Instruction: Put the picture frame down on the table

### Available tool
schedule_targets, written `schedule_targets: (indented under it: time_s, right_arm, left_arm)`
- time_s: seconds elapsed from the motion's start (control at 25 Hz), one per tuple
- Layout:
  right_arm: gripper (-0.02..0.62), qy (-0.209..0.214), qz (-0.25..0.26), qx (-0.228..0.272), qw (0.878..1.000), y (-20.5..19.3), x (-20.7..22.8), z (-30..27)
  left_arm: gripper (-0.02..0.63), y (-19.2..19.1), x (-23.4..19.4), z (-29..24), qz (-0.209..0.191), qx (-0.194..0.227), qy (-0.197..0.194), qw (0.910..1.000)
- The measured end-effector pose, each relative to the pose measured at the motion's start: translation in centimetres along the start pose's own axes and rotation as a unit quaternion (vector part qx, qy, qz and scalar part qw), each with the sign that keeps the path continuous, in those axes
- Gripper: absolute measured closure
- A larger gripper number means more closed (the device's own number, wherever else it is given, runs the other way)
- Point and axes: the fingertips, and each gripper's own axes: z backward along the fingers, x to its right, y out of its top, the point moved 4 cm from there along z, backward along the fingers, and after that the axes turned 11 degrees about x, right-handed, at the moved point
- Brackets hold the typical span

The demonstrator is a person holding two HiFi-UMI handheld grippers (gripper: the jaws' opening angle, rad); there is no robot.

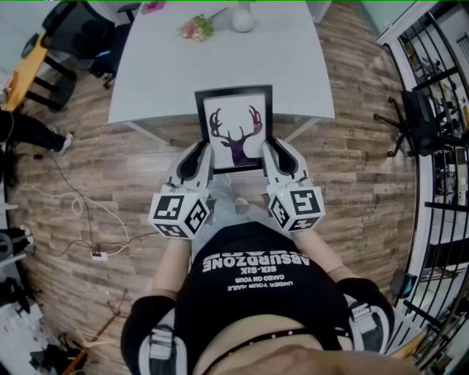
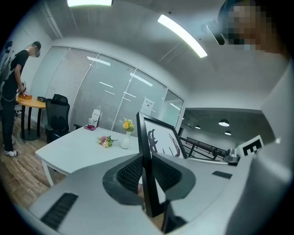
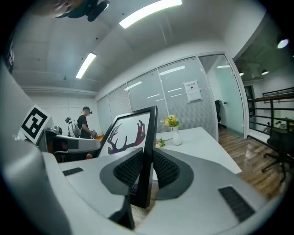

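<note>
Clamping picture frame [image 1: 234,128] sides: left hand-held gripper [image 1: 199,158]; right hand-held gripper [image 1: 272,154]

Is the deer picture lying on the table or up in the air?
Up in the air. The left gripper and right gripper pinch the picture frame by its sides, off the table.

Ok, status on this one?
Left gripper and right gripper both shut on frame. Frame held up at table near edge, not down. Vase and flowers at far end, out of the way.
</note>
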Motion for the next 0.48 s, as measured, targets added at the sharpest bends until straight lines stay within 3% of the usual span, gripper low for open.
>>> schedule_targets:
  time_s: [0.48]
  right_arm:
    - [0.511, -0.002, 0.001, 0.006, 1.0, 0.6, -0.3, 2.8]
  left_arm:
    - [0.534, 0.0, 2.2, 2.2, -0.001, 0.003, -0.004, 1.0]
